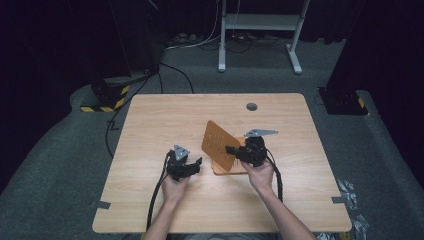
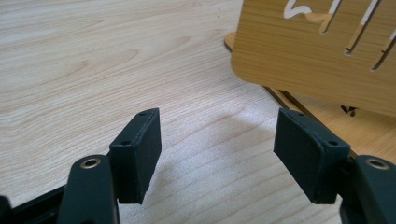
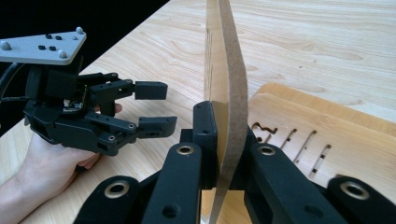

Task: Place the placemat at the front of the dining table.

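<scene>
Right gripper point(image 1: 234, 150) has its fingers clamped on one edge of the slotted wooden panel point(image 1: 218, 144), tilted above the base board point(image 3: 327, 135) mid-counter; left gripper point(image 1: 194, 164) gapes empty nearby, so that thin-edge hold could let it pivot or drop.

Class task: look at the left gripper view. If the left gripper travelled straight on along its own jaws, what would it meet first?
Probably the raised thin brown wooden board with slots, which the right gripper holds on edge; the left gripper has nothing between its jaws. Depth is unclear.
</scene>
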`<action>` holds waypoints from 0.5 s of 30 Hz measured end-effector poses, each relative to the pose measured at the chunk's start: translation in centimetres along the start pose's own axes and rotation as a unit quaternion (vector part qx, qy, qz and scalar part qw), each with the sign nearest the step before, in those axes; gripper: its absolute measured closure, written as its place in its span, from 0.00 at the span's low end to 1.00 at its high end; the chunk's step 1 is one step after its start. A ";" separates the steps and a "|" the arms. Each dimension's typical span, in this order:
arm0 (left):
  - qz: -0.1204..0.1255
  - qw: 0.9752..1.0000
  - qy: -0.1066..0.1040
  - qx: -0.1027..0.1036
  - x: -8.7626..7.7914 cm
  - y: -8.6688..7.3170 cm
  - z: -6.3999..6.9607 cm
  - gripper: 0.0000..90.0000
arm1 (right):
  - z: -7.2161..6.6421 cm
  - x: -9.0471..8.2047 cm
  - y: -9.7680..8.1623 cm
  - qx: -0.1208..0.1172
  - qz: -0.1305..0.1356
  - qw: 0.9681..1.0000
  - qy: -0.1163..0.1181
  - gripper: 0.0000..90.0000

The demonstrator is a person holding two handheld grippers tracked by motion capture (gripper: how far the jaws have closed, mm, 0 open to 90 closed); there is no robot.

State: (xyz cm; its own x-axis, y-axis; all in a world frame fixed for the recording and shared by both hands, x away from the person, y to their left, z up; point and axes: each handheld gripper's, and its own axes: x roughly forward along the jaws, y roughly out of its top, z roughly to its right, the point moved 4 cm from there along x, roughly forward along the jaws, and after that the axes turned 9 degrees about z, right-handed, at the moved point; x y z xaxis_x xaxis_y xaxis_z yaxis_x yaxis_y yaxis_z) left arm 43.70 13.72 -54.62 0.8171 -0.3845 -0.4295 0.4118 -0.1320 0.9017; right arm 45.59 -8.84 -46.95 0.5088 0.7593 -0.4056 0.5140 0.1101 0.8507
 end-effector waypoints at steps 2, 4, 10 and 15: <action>-0.001 1.000 0.000 -0.002 0.0 0.0 -0.1 0.36 | 0.2 -0.2 0.0 -0.001 -0.001 1.000 -0.002 0.96; -0.003 1.000 0.005 0.000 0.0 0.0 -0.1 0.36 | 0.3 -0.5 0.1 -0.004 0.000 1.000 -0.006 0.96; -0.011 1.000 0.024 0.005 0.1 -0.1 -0.2 0.36 | 0.6 -1.2 0.4 -0.012 0.003 1.000 -0.013 0.96; -0.015 1.000 0.023 0.004 0.3 -0.1 -0.2 0.36 | 0.7 -1.7 0.9 -0.024 0.006 0.999 -0.020 0.96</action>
State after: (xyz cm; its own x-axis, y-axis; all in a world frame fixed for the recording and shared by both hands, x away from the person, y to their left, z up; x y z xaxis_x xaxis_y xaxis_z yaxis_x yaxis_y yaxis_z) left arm 43.95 13.82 -54.85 0.8223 -0.3371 -0.4585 0.4339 -0.1499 0.8884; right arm 45.65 -10.46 -45.70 0.5422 0.7345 -0.4081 0.4744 0.1333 0.8702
